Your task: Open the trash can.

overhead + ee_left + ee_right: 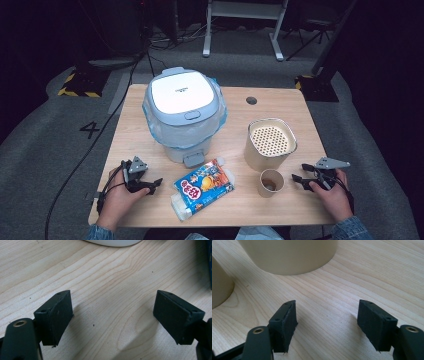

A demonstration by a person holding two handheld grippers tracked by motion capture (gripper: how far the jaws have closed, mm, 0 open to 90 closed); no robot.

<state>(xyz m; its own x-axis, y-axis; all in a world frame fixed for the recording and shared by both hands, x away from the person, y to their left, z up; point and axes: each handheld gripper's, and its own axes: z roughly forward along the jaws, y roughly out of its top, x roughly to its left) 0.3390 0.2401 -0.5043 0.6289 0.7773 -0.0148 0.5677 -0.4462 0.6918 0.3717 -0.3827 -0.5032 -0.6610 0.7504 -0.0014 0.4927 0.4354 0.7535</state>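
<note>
With both tongs resting on the worktop, jaws apart and empty, the cup stands just inboard of the right tongs, while the packet, long axis diagonal, lies just inboard of the left tongs.

Table: pale wood, wavy grain. Bin: white lid panel, grey-blue rim, pale blue liner. Snack pack: blue, with red and orange print. Canister: beige, perforated cream top. Cup: tan paper. Left gripper and right gripper: black, grey plates.
</note>
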